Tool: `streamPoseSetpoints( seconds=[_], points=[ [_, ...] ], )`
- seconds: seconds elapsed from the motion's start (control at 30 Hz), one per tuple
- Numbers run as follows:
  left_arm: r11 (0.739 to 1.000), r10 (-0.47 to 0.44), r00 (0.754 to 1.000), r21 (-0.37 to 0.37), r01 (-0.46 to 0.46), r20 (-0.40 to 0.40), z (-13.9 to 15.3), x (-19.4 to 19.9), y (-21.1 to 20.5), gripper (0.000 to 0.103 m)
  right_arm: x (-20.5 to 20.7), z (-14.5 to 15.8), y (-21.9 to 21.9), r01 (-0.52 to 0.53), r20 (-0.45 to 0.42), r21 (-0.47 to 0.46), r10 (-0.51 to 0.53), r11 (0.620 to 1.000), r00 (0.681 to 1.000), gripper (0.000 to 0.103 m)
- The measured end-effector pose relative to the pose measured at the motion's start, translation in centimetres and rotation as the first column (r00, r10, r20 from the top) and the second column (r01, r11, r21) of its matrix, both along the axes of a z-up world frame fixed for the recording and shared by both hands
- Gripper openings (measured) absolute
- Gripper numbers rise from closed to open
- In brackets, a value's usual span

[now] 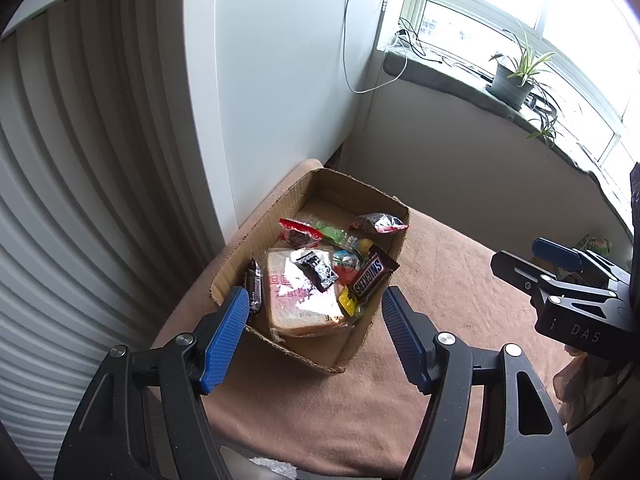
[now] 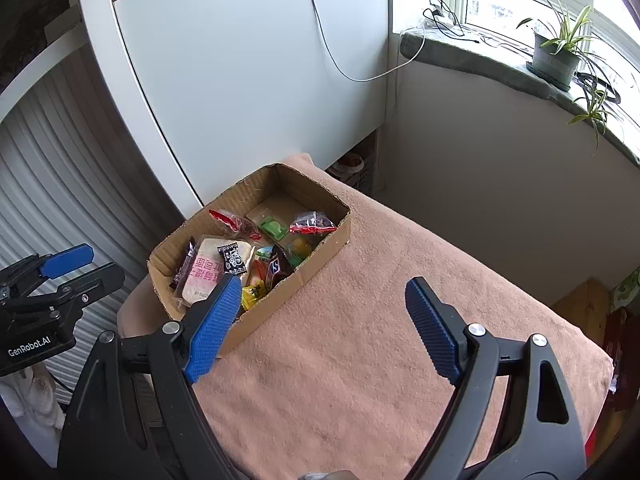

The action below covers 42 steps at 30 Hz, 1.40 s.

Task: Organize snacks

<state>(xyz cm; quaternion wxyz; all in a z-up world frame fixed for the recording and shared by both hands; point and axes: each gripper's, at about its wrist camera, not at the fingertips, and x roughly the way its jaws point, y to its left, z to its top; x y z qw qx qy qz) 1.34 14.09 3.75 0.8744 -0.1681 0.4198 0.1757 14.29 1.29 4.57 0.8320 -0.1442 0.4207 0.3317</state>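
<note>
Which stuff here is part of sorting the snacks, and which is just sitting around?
For the job: box, Snickers, bread, left tool, right tool.

Lying about: plant, cable, blanket.

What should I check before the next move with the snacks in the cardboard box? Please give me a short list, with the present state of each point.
1. Left gripper empty, blue pads apart: ok.
2. Right gripper empty, pads apart: ok.
3. Cardboard box upright on the brown cloth: ok.
4. Snacks inside the walls: ok; the Snickers bar leans on the right wall, its end up at the rim.
5. Cloth beside the box free of loose snacks: ok where visible; a green packet beyond its far edge, cannot tell if it belongs.
6. Snacks sorted neatly: not ok, they overlap on the bread pack.
</note>
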Motion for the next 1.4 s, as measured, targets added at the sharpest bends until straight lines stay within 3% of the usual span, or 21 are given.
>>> streamPoseSetpoints(
  seconds=[1.4],
  points=[
    [1.0,-0.003,1.0,-0.023,0.003,-0.021,-0.4,0.4,-0.4,0.069,-0.3,-1.5,-1.3,0.016,-0.017,-0.026,-0.017,1.0,1.0,0.086]
  ],
)
